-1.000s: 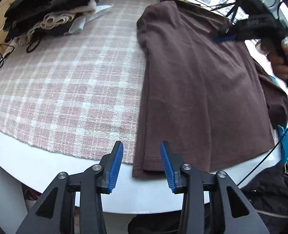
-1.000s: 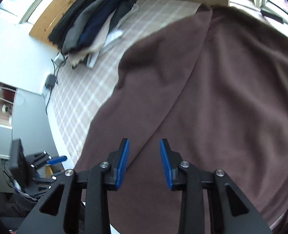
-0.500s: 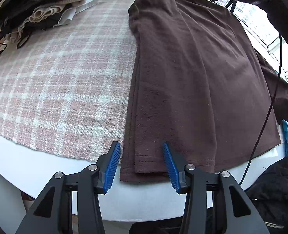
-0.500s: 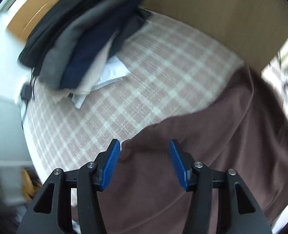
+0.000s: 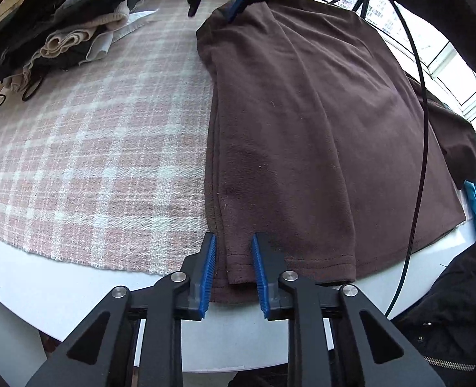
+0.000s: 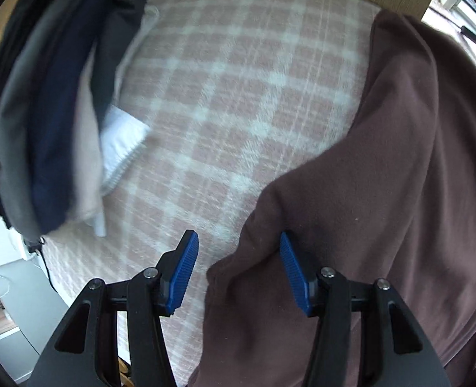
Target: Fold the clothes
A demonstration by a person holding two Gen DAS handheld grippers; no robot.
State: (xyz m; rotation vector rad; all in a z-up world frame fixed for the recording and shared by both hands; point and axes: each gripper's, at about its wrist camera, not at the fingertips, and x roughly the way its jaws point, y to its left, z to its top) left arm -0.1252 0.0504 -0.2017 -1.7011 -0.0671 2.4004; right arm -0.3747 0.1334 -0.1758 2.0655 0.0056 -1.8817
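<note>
A dark brown fleece garment (image 5: 318,122) lies flat on the pink plaid cloth (image 5: 92,135), one side folded over along its left edge. My left gripper (image 5: 233,271) is open, its blue pads either side of the near hem corner. At the garment's far corner, the right gripper (image 5: 234,6) shows at the top of the left wrist view. In the right wrist view the right gripper (image 6: 238,271) is open wide over the brown garment's (image 6: 383,193) folded edge, holding nothing.
A pile of folded clothes (image 5: 54,29) sits at the far left, seen also as stacked clothes (image 6: 44,96) in the right wrist view. A black cable (image 5: 421,148) hangs across the garment's right side. White table edge (image 5: 76,287) runs in front; a black jacket (image 5: 457,316) lies lower right.
My left gripper has moved forward to the hem corner and narrowed around it. The right gripper has travelled to the garment's far corner and opened wider.
</note>
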